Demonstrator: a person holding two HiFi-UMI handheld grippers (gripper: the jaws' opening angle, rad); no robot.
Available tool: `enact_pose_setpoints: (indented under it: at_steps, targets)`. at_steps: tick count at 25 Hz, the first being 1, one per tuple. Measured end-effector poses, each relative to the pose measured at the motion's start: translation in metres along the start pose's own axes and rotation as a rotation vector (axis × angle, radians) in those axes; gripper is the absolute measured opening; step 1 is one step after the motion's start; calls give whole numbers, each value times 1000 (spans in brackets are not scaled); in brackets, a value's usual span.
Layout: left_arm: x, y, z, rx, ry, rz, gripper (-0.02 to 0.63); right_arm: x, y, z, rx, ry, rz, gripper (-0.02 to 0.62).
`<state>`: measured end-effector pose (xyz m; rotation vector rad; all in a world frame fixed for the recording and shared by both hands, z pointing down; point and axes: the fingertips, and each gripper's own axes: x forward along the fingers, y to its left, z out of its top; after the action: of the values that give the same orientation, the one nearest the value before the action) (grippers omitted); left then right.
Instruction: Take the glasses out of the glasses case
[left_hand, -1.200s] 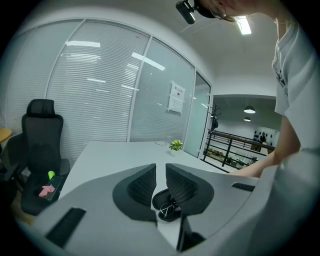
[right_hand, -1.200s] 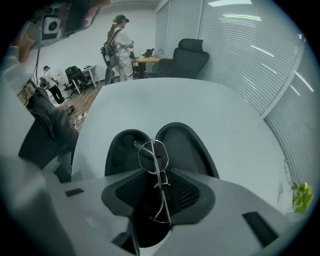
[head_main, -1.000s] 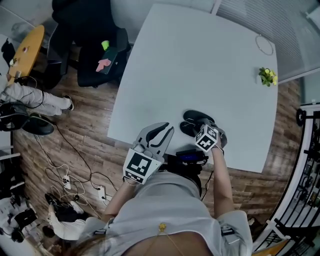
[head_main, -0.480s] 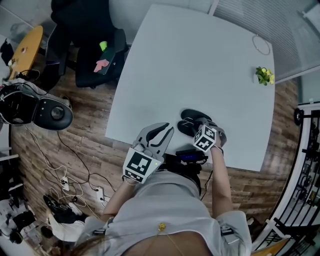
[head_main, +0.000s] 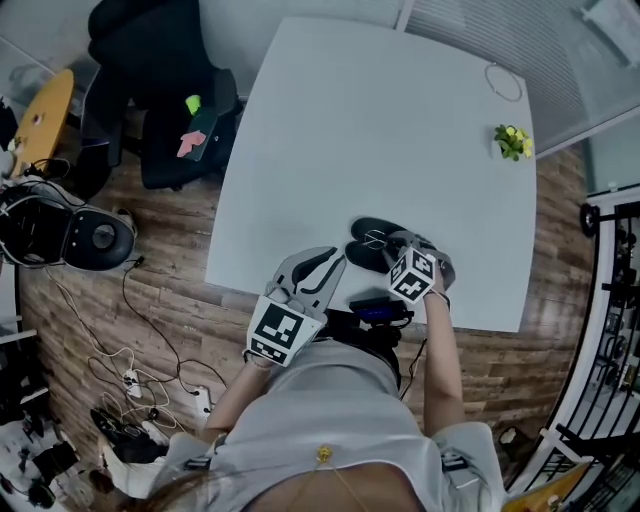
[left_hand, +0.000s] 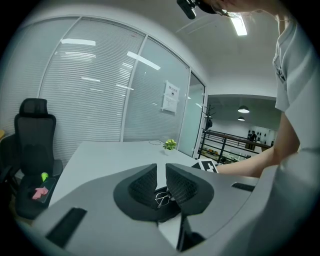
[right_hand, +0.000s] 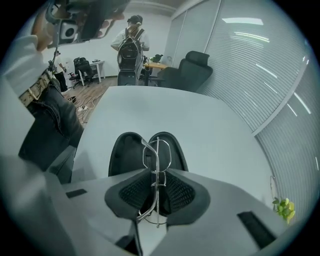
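Right gripper (right_hand: 156, 176), jaws just narrowed onto glasses (right_hand: 157, 150), seemingly higher over glasses case (right_hand: 124, 152); left gripper (left_hand: 161, 172) jaws narrowly apart.

The pale tabletop (head_main: 330, 130) carried three things. An open black glasses case (head_main: 368, 238) lay flat, both halves up, close to the near edge. Well apart from the case, toward the far right corner, stood a small green plant (head_main: 511, 142). Farther from the case still, beyond the plant, lay a thin ring (head_main: 503, 82).

Right tongs (right_hand: 158, 175) just closed onto the glasses (right_hand: 156, 155), now slightly higher over case (right_hand: 125, 150)
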<state>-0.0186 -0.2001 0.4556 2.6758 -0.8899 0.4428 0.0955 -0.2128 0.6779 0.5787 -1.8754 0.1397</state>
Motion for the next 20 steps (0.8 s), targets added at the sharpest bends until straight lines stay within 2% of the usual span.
enact_pose_setpoints:
  at_steps: [20]
  targets:
    - [5,-7,1,34,-1,-58,66,-86,-18,41,-15,-70,-111,98]
